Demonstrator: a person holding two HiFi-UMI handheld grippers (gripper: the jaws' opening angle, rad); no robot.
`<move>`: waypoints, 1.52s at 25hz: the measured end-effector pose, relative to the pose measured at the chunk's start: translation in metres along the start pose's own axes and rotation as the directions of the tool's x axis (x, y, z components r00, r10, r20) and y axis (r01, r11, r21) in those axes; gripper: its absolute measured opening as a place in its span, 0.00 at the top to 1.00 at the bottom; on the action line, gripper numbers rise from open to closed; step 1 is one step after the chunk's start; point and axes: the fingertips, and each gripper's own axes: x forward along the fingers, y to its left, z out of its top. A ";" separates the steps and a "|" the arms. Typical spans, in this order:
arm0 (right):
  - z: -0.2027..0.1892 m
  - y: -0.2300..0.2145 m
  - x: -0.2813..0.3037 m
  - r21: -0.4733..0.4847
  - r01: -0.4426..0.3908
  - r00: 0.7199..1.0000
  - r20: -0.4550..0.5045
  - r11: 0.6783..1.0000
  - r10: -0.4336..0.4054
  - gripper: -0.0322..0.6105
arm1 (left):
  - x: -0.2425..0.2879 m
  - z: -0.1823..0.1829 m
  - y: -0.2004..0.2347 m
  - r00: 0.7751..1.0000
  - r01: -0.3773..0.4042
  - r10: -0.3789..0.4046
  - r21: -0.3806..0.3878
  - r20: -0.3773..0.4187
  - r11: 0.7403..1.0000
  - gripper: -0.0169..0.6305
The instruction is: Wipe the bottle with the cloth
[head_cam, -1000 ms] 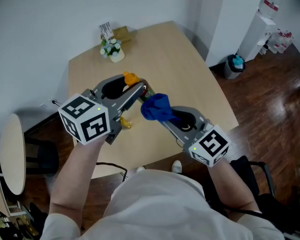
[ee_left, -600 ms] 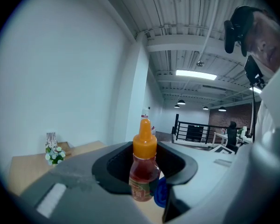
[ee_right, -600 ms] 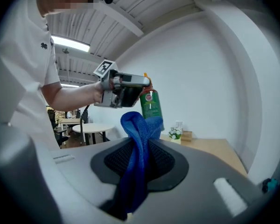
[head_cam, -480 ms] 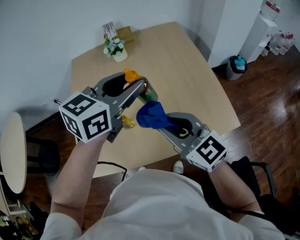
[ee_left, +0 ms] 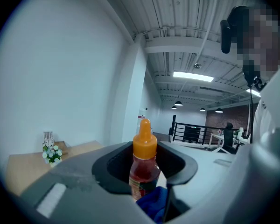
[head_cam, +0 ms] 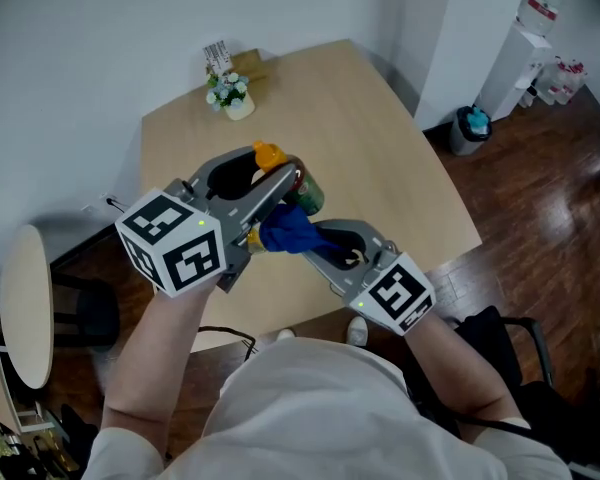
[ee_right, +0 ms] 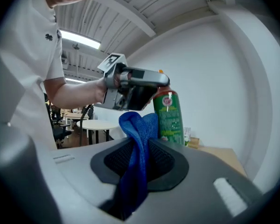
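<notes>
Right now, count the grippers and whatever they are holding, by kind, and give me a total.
Grippers: 2, the left gripper and the right gripper.
Bottles: 1, the orange-capped bottle, clamped in the left gripper.
Cloths: 1, the blue cloth, pinched in the right gripper.
Total: 4

Left claw point(head_cam: 283, 178) clamped on bottle point(head_cam: 308, 193); right claw point(head_cam: 310, 246) pinching cloth point(head_cam: 283, 230); claws close together
</notes>
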 end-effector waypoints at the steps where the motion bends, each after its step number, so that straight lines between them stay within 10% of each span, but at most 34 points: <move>1: -0.010 0.001 0.000 0.017 0.003 1.000 -0.016 1.000 -0.003 0.80 | -0.002 0.001 0.000 1.000 0.002 -0.002 0.001 0.004 1.000 0.73; 13: -0.070 -0.042 -0.028 0.161 0.136 0.986 -0.115 0.977 -0.118 0.80 | -0.014 0.008 -0.004 0.999 0.031 -0.031 -0.006 0.015 0.999 0.73; 19: -0.011 -0.084 -0.059 0.165 0.223 0.975 -0.016 0.961 -0.223 0.80 | -0.016 -0.005 -0.022 0.998 0.065 -0.064 0.023 -0.017 0.998 0.73; 27: 0.083 -0.058 -0.058 0.137 0.130 0.970 0.186 0.982 -0.154 0.80 | -0.006 -0.029 -0.041 0.992 0.110 -0.108 0.031 -0.067 0.993 0.73; 38: -0.016 -0.061 -0.048 0.235 0.166 0.985 0.007 0.958 -0.172 0.80 | -0.011 -0.013 -0.044 0.994 0.106 -0.106 0.022 -0.019 0.994 0.73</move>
